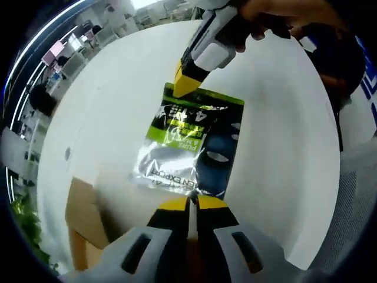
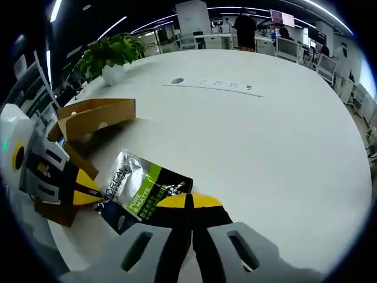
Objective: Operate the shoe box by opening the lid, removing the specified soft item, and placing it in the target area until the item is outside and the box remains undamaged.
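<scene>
Closed on the near edge of the face-mask sachet (image 1: 187, 147), the left gripper (image 1: 191, 203) pinches one end while the right gripper (image 2: 189, 200) clamps the opposite edge, holding it just above the white table (image 2: 265, 135); the cardboard shoe box (image 2: 94, 121) stands open nearby, so extraction looks done and only placing remains

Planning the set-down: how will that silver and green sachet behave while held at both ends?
The sachet looks like thin glossy film, so probably floppy and slippery. It looks flat, likely light. The left gripper and right gripper pinch opposite ends, which should limit sagging.
</scene>
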Demonstrator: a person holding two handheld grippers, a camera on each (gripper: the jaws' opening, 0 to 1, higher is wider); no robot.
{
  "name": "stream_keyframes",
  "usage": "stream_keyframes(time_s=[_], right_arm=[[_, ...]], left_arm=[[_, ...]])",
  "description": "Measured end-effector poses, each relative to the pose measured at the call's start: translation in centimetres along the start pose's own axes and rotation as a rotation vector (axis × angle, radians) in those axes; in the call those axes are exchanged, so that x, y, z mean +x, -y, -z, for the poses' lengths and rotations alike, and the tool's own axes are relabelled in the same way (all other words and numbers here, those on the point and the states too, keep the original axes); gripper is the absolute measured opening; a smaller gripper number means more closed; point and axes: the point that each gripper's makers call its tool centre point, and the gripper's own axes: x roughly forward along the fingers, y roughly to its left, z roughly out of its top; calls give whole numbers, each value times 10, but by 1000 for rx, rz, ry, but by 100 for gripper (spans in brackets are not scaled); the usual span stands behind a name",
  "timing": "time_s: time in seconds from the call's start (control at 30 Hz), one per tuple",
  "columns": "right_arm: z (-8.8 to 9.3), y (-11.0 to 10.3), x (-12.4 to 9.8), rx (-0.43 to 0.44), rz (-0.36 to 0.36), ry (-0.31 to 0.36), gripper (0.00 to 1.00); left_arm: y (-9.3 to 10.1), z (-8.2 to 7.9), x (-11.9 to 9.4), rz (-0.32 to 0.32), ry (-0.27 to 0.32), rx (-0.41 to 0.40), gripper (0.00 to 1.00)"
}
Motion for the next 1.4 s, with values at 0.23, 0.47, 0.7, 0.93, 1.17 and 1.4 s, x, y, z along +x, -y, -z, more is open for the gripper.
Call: stream_keyframes(time_s=[0.23, 0.47, 0.7, 0.93, 1.17, 1.4], right_arm=[[6, 4, 2, 38, 36, -12, 0], [7, 7, 4, 80, 58, -16, 0], [6, 6, 4, 113, 80, -18, 0], [8, 2, 4, 121, 81, -23, 0], [9, 1, 4, 114, 68, -37, 0], [8, 2, 0, 38, 73, -36, 4]], left_arm=[[0, -4, -6, -3, 40, -47, 1], [-5, -11, -20, 2, 111, -130, 9], [-8, -20, -35, 10, 187, -213, 11], [-10, -19, -54, -2, 242, -261, 11], [-16, -12, -70, -20, 271, -288, 12], [-23, -7, -88, -43, 310, -325, 13]])
